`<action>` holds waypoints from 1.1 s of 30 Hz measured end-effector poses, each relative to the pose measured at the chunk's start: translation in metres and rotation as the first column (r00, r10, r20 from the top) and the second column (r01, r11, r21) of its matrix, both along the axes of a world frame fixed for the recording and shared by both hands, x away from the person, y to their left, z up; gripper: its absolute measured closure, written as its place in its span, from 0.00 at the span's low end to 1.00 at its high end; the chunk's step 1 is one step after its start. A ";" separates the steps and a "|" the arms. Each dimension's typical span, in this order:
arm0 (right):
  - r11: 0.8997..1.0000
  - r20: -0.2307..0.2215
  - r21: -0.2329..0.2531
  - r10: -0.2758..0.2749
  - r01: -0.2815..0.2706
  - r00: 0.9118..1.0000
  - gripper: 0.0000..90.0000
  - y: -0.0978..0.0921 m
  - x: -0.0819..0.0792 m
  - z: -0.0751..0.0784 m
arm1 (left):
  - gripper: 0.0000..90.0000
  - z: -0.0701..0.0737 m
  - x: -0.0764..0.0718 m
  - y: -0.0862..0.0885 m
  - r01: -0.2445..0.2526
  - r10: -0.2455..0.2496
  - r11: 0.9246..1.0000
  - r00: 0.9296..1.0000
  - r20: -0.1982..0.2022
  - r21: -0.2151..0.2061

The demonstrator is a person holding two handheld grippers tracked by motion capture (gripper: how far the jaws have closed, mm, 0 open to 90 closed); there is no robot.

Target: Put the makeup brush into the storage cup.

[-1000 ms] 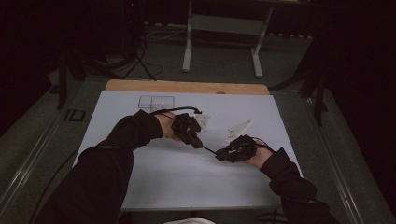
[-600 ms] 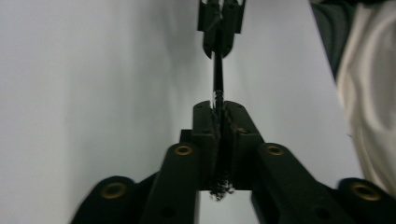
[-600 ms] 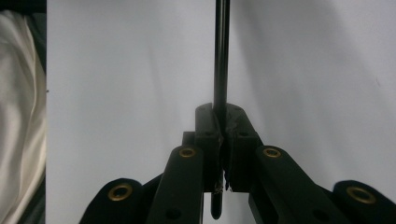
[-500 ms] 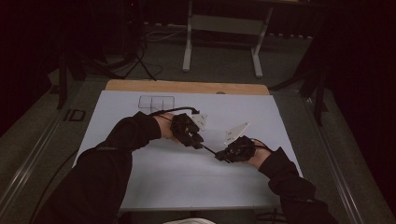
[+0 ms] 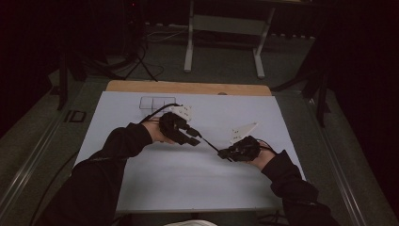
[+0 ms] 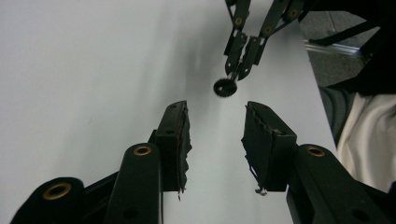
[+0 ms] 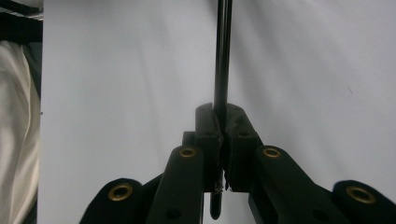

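Note:
A thin black rod (image 5: 210,145) spans the gap between my two grippers over the white sheet (image 5: 188,179). My right gripper (image 5: 225,153) is shut on it, and in the right gripper view the rod (image 7: 222,56) runs straight out from between the closed jaws of that gripper (image 7: 223,119). My left gripper (image 5: 190,139) faces the rod's other end with its jaws open (image 6: 215,140) and nothing between them. Just beyond those jaws in the left gripper view is the rod's round black tip (image 6: 225,87), held by the right gripper (image 6: 240,70).
The sheet covers a wooden table (image 5: 188,87). A small drawn row of boxes (image 5: 157,102) lies at its far left. A metal stand (image 5: 226,23) and a tripod (image 5: 136,52) are on the dark floor behind. The person's pale clothing (image 6: 369,135) is at the near edge.

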State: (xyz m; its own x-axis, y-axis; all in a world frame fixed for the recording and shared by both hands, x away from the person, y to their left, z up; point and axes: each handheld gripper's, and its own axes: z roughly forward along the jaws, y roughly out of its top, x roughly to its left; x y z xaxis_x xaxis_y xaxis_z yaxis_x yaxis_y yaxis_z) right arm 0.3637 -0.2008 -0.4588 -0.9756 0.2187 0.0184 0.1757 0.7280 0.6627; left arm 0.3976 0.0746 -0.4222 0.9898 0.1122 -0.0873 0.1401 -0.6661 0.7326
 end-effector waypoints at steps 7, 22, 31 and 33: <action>0.999 0.000 0.035 -0.011 0.011 1.000 0.96 0.001 0.002 0.001 | 0.66 -0.009 -0.001 -0.004 -0.020 0.019 0.999 0.999 -0.027 -0.044; 0.996 0.028 0.086 -0.042 0.040 0.999 0.96 0.001 0.003 0.004 | 0.71 -0.018 -0.002 -0.011 -0.077 0.067 0.975 0.996 -0.056 -0.206; 0.996 0.028 0.079 -0.036 0.034 0.999 0.95 0.004 0.002 -0.002 | 0.88 -0.007 0.001 -0.012 -0.058 0.045 0.977 0.997 -0.070 -0.203; 0.997 0.030 0.076 -0.032 0.029 0.999 0.95 0.005 0.002 -0.003 | 0.92 -0.007 0.002 -0.013 -0.042 0.023 0.979 0.995 -0.096 -0.200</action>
State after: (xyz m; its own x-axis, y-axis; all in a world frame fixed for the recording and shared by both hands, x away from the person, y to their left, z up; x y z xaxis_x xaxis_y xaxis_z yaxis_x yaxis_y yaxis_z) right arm 0.3655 -0.1960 -0.4618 -0.9688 0.2477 0.0061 0.1759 0.6704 0.7208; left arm 0.3997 0.0617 -0.4287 0.9726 0.1149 -0.2022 0.2325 -0.4999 0.8343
